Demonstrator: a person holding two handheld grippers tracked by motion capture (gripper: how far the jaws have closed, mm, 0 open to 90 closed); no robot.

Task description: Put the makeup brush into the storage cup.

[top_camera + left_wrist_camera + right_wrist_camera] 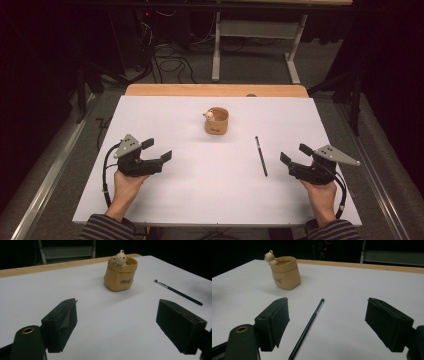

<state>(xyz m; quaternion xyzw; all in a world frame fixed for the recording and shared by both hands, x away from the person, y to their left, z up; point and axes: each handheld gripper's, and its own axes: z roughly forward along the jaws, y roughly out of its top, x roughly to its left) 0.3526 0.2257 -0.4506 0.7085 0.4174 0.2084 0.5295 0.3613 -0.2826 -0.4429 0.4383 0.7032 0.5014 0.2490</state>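
My 2 grippers, left point(159, 150) and right point(295, 154), are wide apart, holding nothing; the thin brush point(261, 156) could roll away, and a bump might tip the cup point(216, 121)

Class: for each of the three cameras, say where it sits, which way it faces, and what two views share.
High view: overhead, facing forward and down; both hands, left gripper, right gripper.
Left gripper view: along its open jaws toward the bear pot.
Right gripper view: along its open jaws toward the brush.
Shared: pot and brush.
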